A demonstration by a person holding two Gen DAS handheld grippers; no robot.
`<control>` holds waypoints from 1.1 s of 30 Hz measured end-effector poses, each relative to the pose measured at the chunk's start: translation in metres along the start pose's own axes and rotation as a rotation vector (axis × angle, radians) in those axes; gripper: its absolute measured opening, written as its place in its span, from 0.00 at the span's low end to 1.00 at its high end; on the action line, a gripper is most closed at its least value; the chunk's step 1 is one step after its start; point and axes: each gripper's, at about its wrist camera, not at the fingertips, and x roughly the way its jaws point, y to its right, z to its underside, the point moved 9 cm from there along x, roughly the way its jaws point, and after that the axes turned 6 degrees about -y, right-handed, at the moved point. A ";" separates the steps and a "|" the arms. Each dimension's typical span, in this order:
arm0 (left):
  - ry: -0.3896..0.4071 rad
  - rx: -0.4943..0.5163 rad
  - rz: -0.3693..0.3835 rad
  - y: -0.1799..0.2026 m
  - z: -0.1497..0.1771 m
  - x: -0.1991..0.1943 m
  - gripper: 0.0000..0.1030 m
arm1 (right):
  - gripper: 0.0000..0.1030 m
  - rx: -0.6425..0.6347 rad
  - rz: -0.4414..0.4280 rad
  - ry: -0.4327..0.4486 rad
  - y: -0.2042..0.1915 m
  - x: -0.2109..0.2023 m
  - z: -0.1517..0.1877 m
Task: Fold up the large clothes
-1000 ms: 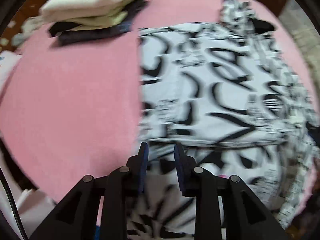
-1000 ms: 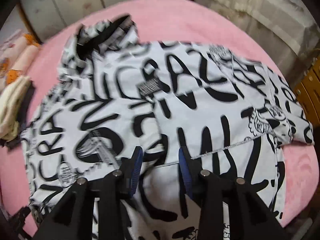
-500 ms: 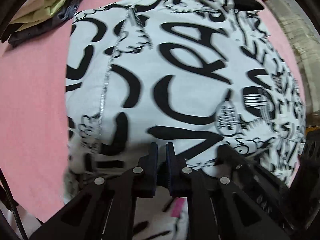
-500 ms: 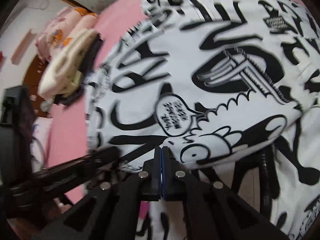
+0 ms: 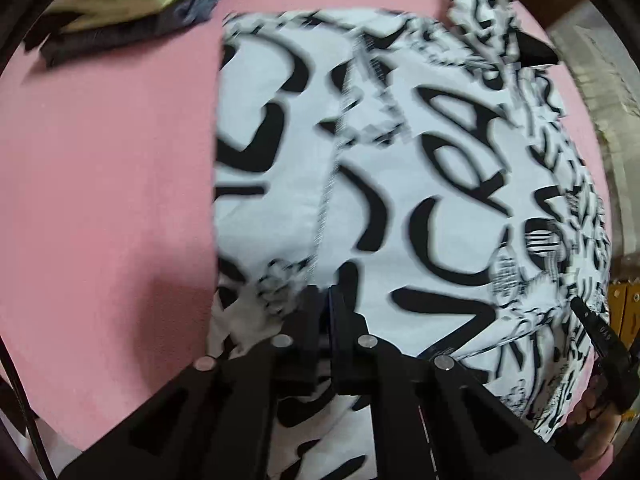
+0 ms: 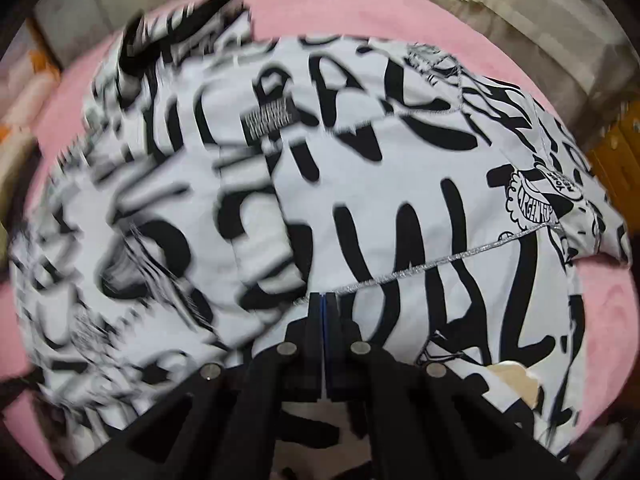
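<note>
The black-and-white printed shirt [image 5: 400, 184] lies spread over the pink blanket [image 5: 108, 184], its near hem doubled up onto the body so that a stitched edge [image 6: 440, 260] runs across the cloth just ahead of the right gripper [image 6: 324, 300]. That gripper's fingers are pressed together with the hem caught between them. The left gripper [image 5: 326, 294] is likewise nipped onto the near fold of the shirt, only a thin slit showing between its pads.

In the left wrist view the shirt's left side forms a straight vertical edge [image 5: 218, 152], and beyond it the blanket lies bare and flat out to the rim of the picture. The dark collar [image 5: 536, 54] sits at the far end, with pink showing past it. In the right wrist view a short sleeve [image 6: 592, 220] reaches out to the right and ends on the blanket, a band of pink lying free beyond it.

A stack of folded clothes [image 5: 132, 4], cream on top of dark, rests on the far left part of the blanket, well apart from the shirt's corner. To the right, past the blanket's edge, stands a pale draped surface [image 6: 520, 12], and a wooden piece of furniture [image 6: 616, 160] shows beside it. Much of the print is blurred.
</note>
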 end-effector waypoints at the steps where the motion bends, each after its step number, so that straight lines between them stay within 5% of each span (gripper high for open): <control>1: 0.017 0.016 0.024 0.008 -0.005 -0.007 0.04 | 0.00 0.017 -0.053 0.037 -0.009 -0.010 -0.003; 5: 0.069 0.052 0.068 0.025 -0.033 -0.022 0.07 | 0.00 -0.082 -0.270 0.094 -0.079 -0.030 -0.002; 9: 0.068 0.040 0.052 0.019 -0.077 -0.007 0.07 | 0.00 -0.230 -0.527 -0.021 -0.177 -0.021 0.015; 14: 0.110 0.025 0.008 -0.006 -0.133 0.006 0.07 | 0.00 -0.338 -0.553 -0.109 -0.268 0.025 0.018; 18: 0.149 0.048 -0.088 -0.022 -0.164 0.010 0.07 | 0.00 -0.274 -0.573 -0.107 -0.283 0.049 -0.011; 22: 0.148 0.028 -0.064 -0.035 -0.175 0.017 0.07 | 0.00 -0.155 -0.489 -0.014 -0.239 0.055 -0.046; 25: 0.156 0.021 -0.036 -0.045 -0.179 0.019 0.07 | 0.00 -0.029 -0.331 0.053 -0.170 0.059 -0.064; 29: 0.171 0.024 -0.032 -0.050 -0.182 0.023 0.07 | 0.00 0.151 -0.232 0.140 -0.074 0.051 -0.075; 30: 0.180 0.029 -0.046 -0.055 -0.181 0.021 0.07 | 0.00 0.182 -0.285 0.153 -0.060 0.046 -0.076; 33: 0.221 0.055 -0.124 -0.053 -0.172 0.022 0.07 | 0.00 0.261 -0.249 0.187 -0.025 0.034 -0.071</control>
